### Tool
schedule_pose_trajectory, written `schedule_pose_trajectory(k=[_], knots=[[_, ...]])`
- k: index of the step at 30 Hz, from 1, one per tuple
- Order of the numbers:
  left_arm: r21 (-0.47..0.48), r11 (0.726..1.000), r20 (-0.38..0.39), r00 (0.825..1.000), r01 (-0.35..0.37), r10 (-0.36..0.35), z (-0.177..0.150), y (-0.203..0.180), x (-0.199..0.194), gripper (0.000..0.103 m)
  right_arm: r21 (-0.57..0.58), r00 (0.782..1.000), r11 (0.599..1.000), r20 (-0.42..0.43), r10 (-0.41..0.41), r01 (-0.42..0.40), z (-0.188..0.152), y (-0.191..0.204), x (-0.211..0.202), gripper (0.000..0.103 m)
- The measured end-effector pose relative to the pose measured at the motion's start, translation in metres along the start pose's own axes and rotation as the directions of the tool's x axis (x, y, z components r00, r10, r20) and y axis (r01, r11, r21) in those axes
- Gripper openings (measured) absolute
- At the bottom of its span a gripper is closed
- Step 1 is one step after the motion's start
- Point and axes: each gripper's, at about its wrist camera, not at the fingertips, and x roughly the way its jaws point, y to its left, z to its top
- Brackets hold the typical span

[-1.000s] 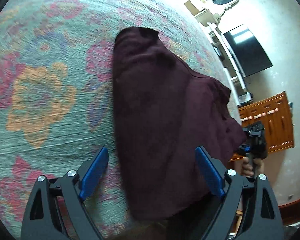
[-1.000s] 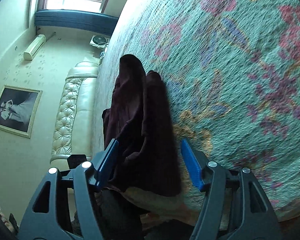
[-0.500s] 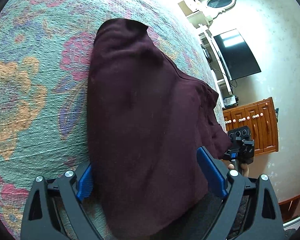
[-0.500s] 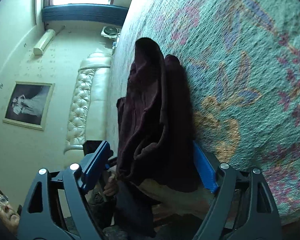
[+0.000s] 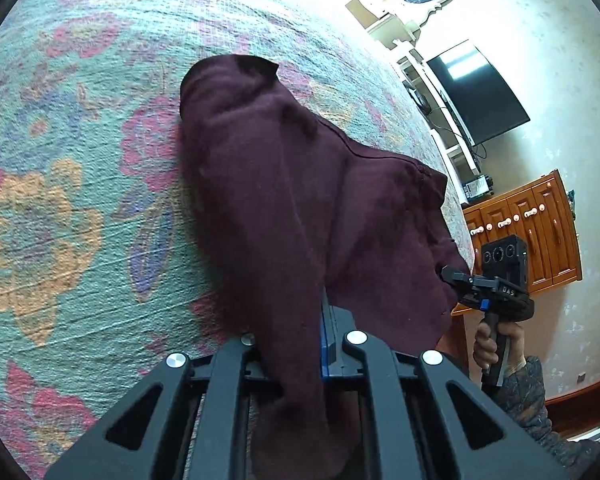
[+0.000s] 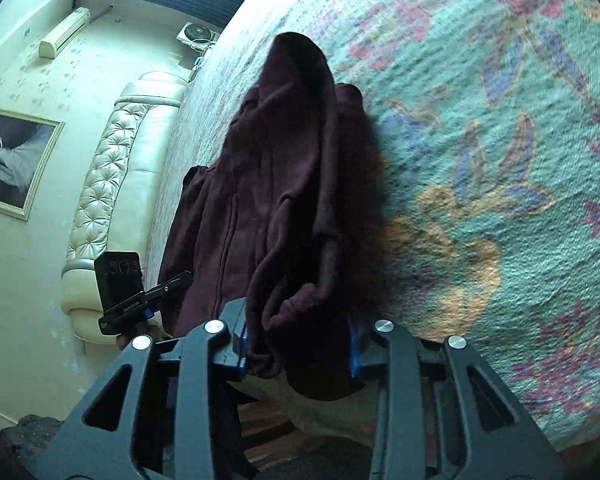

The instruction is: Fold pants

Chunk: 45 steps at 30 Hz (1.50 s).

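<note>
Pants, dark maroon, lie on the floral bedspread, near end hanging over the bed edge toward us, far end up the bed.

Left gripper: jaws pinched fully together on a fold of the near hem, cloth draping over the left jaw. Right gripper: jaws closing, bunched hem between them, pads look right at the cloth but we can't be sure they're biting yet. Its handle & the hand holding it show at the right of the left view.

Step in hand, as we read it: grab both near corners, then carry them up toward the far end to fold in half.

To do it well:
- wait til the right side is firmly clamped before lifting, else one corner slips
- right side has several layers bunched – prob. grab all of them, not just the top one
- lift both ends together, keep the edge taut btw. the grippers
- keep low over the bedspread so the far end doesn't drag.
</note>
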Motion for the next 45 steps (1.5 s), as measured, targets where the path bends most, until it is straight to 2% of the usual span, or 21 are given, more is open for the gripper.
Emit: schedule_pose_trajectory(k=[4,6,10,18,22,26,30,31,32,33,34,35,40,43,45], knots=[[-0.011,1.0,0.03,0.999,0.017,-0.016,-0.002,0.003,-0.01,0.009,-0.025,1.0,1.0,0.022,-0.002,0.002,0.002,0.019,0.007,0.032],[-0.002,1.0,0.042,0.999,0.002,-0.002,-0.002,0.003,-0.018,0.009,-0.035,1.0,0.999,0.018,0.013,-0.012,0.004,0.03,0.015,0.031],[0.003,0.999,0.069,0.997,-0.045,0.045,-0.004,0.017,-0.038,0.009,-0.064,0.999,0.997,-0.014,0.047,-0.047,0.009,0.047,0.04,0.031],[-0.089,0.992,0.104,0.99,-0.089,0.098,-0.026,0.06,-0.086,0.009,-0.104,0.987,0.986,-0.101,0.122,-0.133,0.012,0.09,0.104,0.031],[-0.11,0.991,0.114,0.989,-0.08,0.093,-0.032,0.07,-0.097,0.009,-0.11,0.984,0.984,-0.124,0.124,-0.138,0.009,0.101,0.117,0.031],[-0.107,0.992,0.119,0.989,-0.072,0.085,-0.031,0.07,-0.093,0.01,-0.09,0.986,0.989,-0.128,0.106,-0.118,0.01,0.095,0.116,0.031],[-0.109,0.994,0.108,0.993,-0.031,0.043,-0.029,0.075,-0.09,0.013,-0.055,0.985,0.991,-0.13,0.111,-0.119,0.008,0.087,0.115,0.033],[-0.104,0.994,0.099,0.995,-0.021,0.031,-0.03,0.077,-0.089,0.018,-0.042,0.984,0.991,-0.135,0.119,-0.126,0.007,0.084,0.116,0.037],[-0.107,0.994,0.093,0.995,-0.021,0.031,-0.031,0.079,-0.088,0.033,-0.037,0.984,0.992,-0.137,0.113,-0.12,0.007,0.084,0.115,0.04],[-0.105,0.994,0.09,0.995,-0.024,0.033,-0.033,0.082,-0.089,0.044,-0.029,0.985,0.994,-0.136,0.104,-0.109,0.006,0.083,0.115,0.044],[-0.091,0.996,0.096,0.995,-0.025,0.034,-0.034,0.081,-0.09,0.06,-0.025,0.985,0.993,-0.135,0.107,-0.111,0.006,0.083,0.113,0.046],[-0.077,0.997,0.106,0.994,-0.026,0.034,-0.036,0.078,-0.094,0.069,-0.024,0.985,0.993,-0.138,0.109,-0.113,0.006,0.082,0.11,0.047],[-0.014,1.0,0.136,0.99,-0.025,0.027,-0.036,0.07,-0.115,0.082,-0.053,0.992,0.996,-0.109,0.064,-0.07,0.015,0.082,0.086,0.063],[-0.019,0.999,0.157,0.987,-0.034,0.037,-0.023,0.078,-0.119,0.083,-0.048,0.997,0.997,-0.065,0.05,-0.053,0.033,0.08,0.078,0.064],[-0.043,0.999,0.161,0.987,-0.008,0.015,-0.012,0.087,-0.117,0.083,-0.053,0.998,0.997,-0.045,0.053,-0.056,0.049,0.08,0.08,0.064]])
